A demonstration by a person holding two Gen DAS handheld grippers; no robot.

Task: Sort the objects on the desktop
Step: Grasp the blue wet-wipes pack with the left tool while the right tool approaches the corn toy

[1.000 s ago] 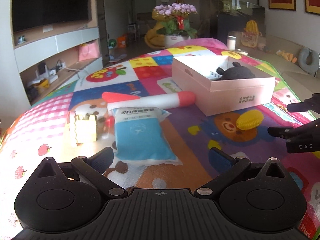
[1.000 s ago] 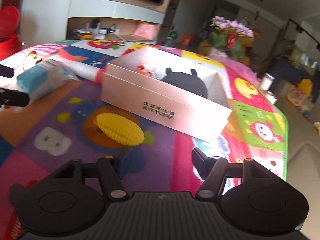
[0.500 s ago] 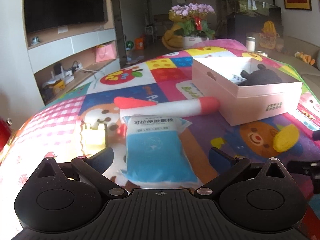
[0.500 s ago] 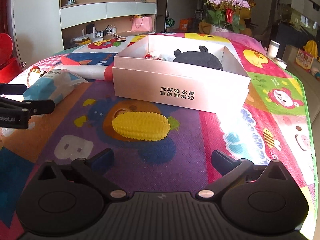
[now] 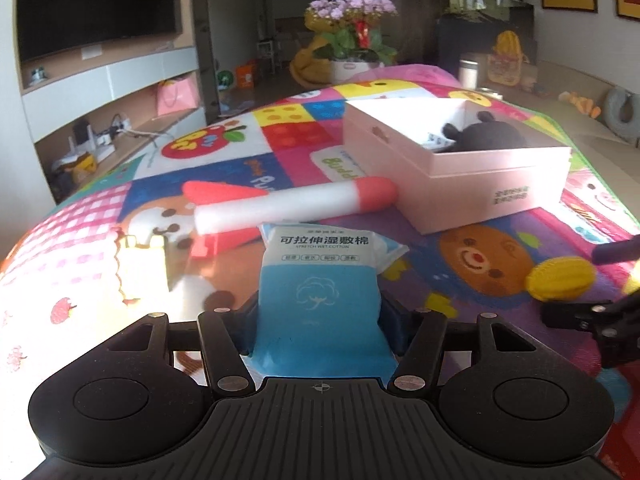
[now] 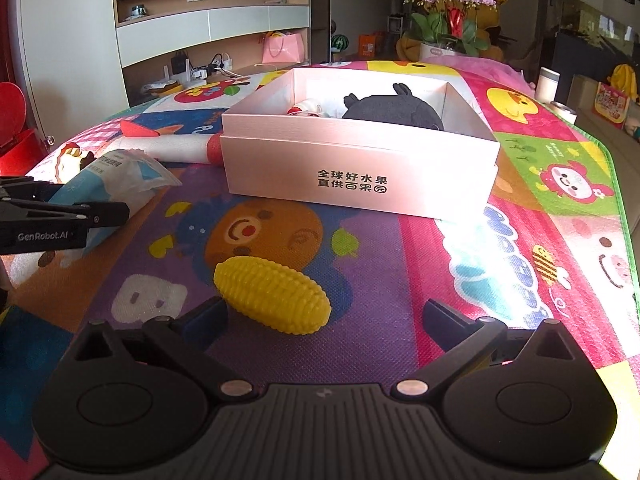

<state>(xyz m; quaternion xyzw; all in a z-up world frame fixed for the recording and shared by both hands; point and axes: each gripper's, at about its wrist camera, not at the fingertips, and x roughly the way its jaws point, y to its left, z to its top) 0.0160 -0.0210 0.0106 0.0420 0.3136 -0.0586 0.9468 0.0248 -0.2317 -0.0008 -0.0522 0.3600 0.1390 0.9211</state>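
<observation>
So the sorting looks partly done. The pink box [image 6: 360,168] sits open on the colourful play mat [image 6: 540,208] and already has a dark plush toy [image 6: 394,108] in it, plus something small, red and white [image 6: 306,109] beside the plush that is too hidden to identify.

Still out on the mat: the blue cotton pad pack [image 5: 318,300], the yellow toy corn [image 6: 272,298], and a long white foam rocket with red ends [image 5: 296,204] that lies just in front of the box on its left side. There's also a small pale yellow thing [image 5: 140,272] off to the left in the sun glare, hard to tell what it is.

The left gripper [image 5: 318,316] has just been closing, and the pack is now between its fingers, with both pads pressed against the sides of the blue lower part. The pack's far end looks like it's on the mat, so it's gripped, not lifted.

The right gripper [image 6: 320,316] is wide open with nothing gripped. The corn lies just ahead of it, close to the left finger [image 6: 206,318], not squeezed.

My guess: roughly a third done, with the pack and corn next for the box.
</observation>
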